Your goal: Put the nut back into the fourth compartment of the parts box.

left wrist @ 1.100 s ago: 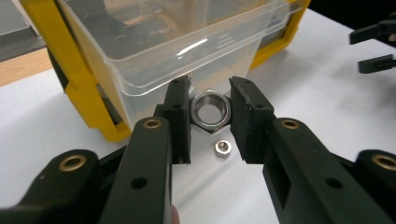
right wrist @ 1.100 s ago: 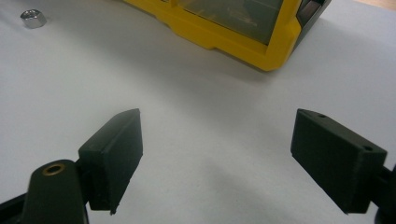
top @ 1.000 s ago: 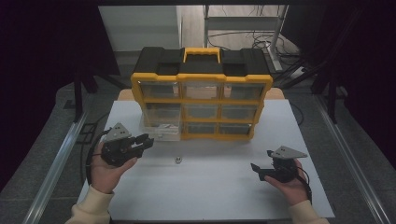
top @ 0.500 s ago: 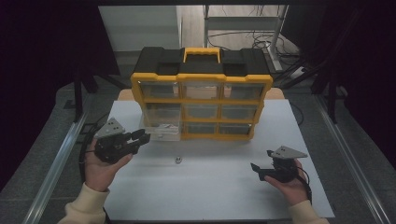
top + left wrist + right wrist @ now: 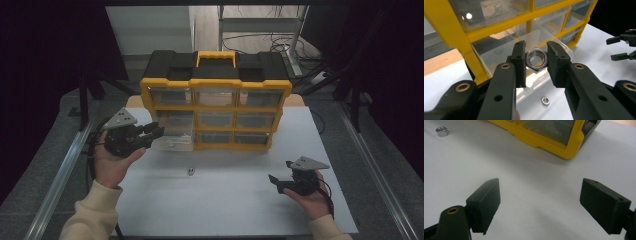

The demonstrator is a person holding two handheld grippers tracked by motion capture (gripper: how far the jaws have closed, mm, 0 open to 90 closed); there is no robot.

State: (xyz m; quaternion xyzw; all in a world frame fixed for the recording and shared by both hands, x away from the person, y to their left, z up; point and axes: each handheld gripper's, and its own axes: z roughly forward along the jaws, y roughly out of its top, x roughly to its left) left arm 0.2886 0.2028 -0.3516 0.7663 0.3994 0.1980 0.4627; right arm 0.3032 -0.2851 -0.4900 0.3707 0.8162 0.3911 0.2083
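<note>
I'm holding the hex nut (image 5: 537, 59) clamped in my left gripper (image 5: 536, 61), hovering just before the pulled-out clear drawer (image 5: 529, 37).

Dim room, dark surroundings, lit white tabletop, soft shadows, blurred foreground

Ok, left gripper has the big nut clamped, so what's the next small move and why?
Probably ease the left gripper forward until the large nut sits over the pulled-out clear drawer, then open. The nut is pinched between the pads right in front of that open drawer, at the organiser's lower left. The right gripper hangs open and empty; a small nut lies on the table.
</note>
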